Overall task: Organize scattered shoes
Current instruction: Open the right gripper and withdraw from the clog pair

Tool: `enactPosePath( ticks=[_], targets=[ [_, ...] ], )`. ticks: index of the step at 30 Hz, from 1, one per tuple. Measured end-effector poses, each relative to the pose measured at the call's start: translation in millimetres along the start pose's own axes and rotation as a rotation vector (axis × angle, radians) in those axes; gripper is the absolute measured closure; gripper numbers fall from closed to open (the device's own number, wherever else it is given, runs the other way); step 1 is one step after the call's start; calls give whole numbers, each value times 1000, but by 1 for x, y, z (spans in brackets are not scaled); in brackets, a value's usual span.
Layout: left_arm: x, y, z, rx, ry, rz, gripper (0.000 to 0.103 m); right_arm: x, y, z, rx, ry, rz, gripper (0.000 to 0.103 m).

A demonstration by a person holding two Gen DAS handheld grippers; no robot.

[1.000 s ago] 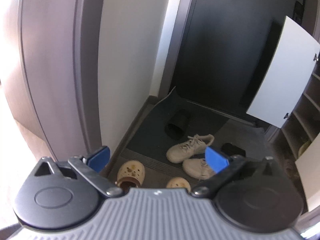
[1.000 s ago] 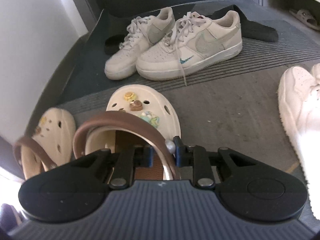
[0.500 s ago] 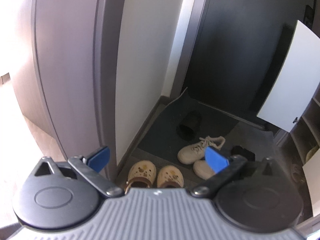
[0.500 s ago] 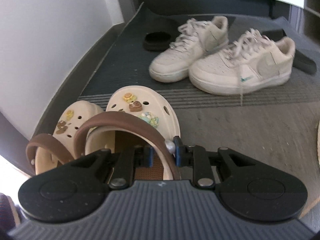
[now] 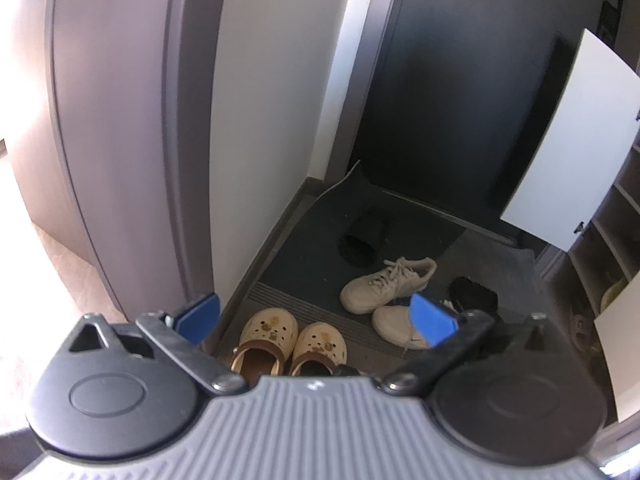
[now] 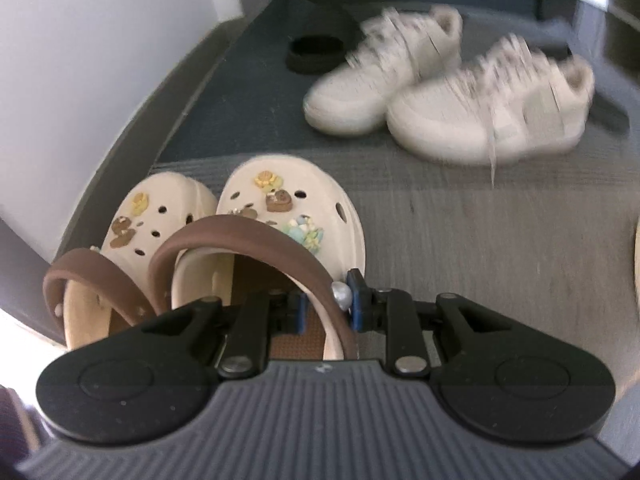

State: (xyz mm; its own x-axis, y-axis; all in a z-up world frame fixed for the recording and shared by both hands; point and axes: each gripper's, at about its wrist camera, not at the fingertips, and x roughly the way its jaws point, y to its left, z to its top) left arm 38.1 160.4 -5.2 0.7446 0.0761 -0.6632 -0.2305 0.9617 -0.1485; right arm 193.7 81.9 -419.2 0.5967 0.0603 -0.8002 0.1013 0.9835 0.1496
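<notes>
Lower centre of the right wrist view: our right claw (image 6: 326,304) clamped on the right clog (image 6: 288,216), toe pointing away, parallel beside its mate (image 6: 160,216); left claw (image 5: 316,316) apart, empty.

Daylight glare lower left; right view motion-blurred; fisheye edges bent.

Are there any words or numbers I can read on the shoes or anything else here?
None can be read.
Cream clogs with brown straps: only little charms, no letters.
White lace-up sneakers: too blurred to show any writing.
White cupboard door: plain, no sign.
</notes>
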Motion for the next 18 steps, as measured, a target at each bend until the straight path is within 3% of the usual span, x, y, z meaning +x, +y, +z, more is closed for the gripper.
enactPosePath(
  ticks=[3, 6, 8, 10, 12, 14, 18],
  targets=[
    [4, -5, 0, 12, -5, 17, 0, 2, 0, -2, 0, -1, -2, 77],
    [4, -13, 1, 37, -26, 39, 0, 0, -12, 5, 101, 40, 50, 73],
    [1, -17, 3, 36, -41, 30, 0, -13, -20, 4, 156, 52, 79, 67],
    [-4, -20, 6, 43, -64, 15, 0, -34, -30, 2, 218, 55, 108, 50],
    [-8, -21, 14, 66, -70, -21, 0, -54, -34, 2, 211, 40, 106, 43],
    [-13, -16, 22, 48, -86, -32, 0, -76, -38, 5, 190, 22, 110, 42],
    [-18, -7, 26, 15, -130, 13, 0, -132, -57, 27, 107, -23, 132, 42]
  ],
)
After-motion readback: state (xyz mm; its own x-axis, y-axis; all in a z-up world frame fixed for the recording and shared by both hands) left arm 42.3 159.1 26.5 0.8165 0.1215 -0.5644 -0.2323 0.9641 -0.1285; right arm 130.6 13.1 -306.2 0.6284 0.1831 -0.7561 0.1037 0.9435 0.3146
